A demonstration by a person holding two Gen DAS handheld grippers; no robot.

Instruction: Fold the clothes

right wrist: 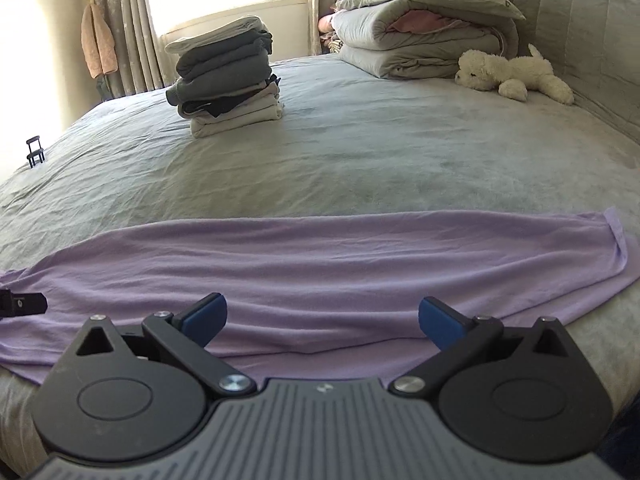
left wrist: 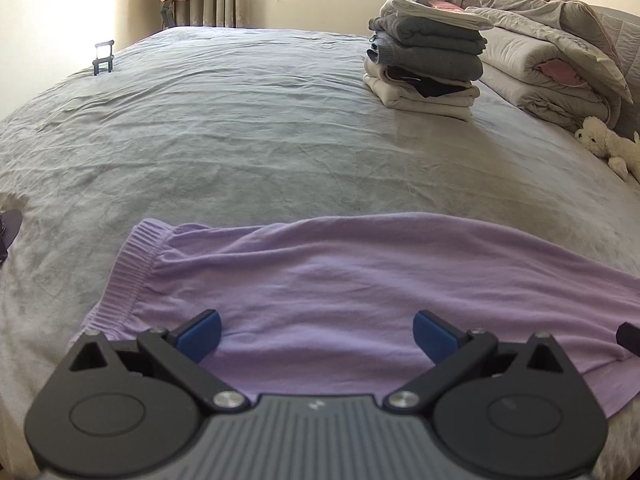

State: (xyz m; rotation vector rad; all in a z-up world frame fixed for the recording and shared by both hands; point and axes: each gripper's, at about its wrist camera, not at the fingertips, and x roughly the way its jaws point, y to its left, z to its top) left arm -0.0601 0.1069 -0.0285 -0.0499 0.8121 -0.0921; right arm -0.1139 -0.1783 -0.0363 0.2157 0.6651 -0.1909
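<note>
Lilac trousers (left wrist: 360, 276) lie folded lengthwise along the near edge of the grey bed, ribbed waistband (left wrist: 132, 264) to the left. In the right wrist view the same trousers (right wrist: 304, 264) stretch across, their leg hems (right wrist: 614, 240) at the right. My left gripper (left wrist: 317, 334) hovers open over the waist end, blue pads wide apart with nothing between them. Over the leg part my right gripper (right wrist: 322, 322) stands open too, not gripping the cloth. The tip of the right gripper (left wrist: 628, 336) peeks in at the left wrist view's right edge.
A stack of folded clothes (left wrist: 426, 58) stands at the back of the bed (left wrist: 240, 128). A rolled quilt and pillows (right wrist: 424, 32) lie by the headboard, a white plush dog (right wrist: 516, 74) beside them. A small black stand (left wrist: 103, 58) sits at the far left edge.
</note>
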